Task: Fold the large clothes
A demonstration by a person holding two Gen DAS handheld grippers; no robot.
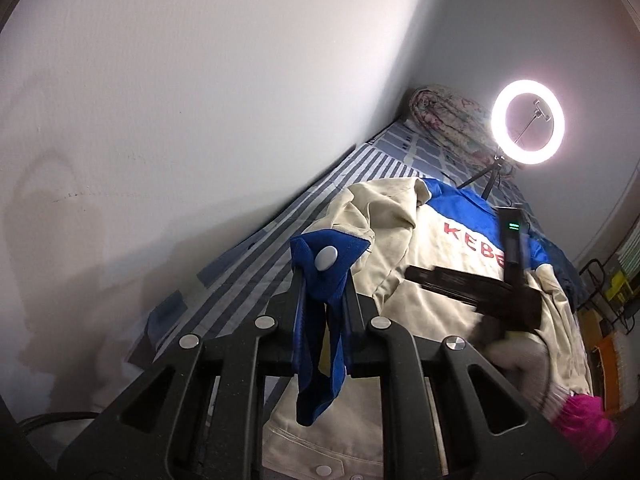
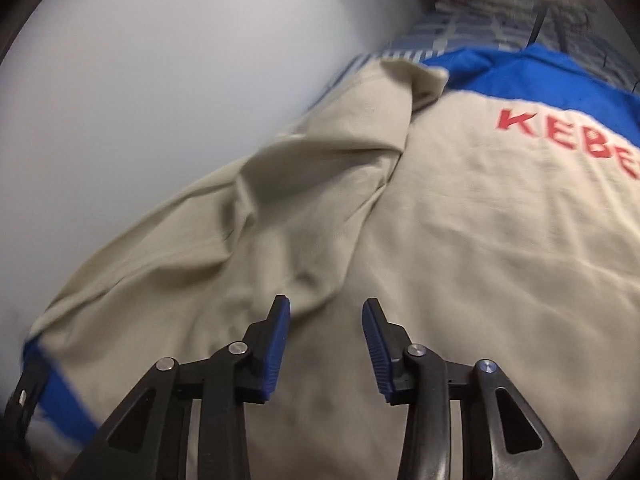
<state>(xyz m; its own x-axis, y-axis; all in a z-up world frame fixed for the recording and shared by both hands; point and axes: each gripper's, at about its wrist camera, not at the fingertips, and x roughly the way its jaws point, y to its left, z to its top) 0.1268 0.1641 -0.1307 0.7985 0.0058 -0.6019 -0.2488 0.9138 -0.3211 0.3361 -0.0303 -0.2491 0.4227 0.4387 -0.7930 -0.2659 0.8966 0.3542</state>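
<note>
A beige jacket [image 1: 436, 272] with a blue yoke and red letters lies back-up on the striped bed; it also fills the right wrist view [image 2: 460, 220]. My left gripper [image 1: 324, 276] is shut on the jacket's blue sleeve cuff [image 1: 324, 264], which bears a white button, and holds it lifted above the bed. My right gripper [image 2: 326, 308] is open and empty, just above the beige fabric beside the folded-in sleeve [image 2: 280, 200]. The right gripper also shows, blurred, in the left wrist view [image 1: 472, 284] over the jacket's back.
A white wall [image 1: 200, 120] runs along the bed's left side. A lit ring light on a tripod [image 1: 528, 128] and a rolled quilt [image 1: 452, 120] stand at the bed's far end. A pink cloth [image 1: 584, 424] lies at the right edge. Striped bedsheet [image 1: 280, 240] shows left of the jacket.
</note>
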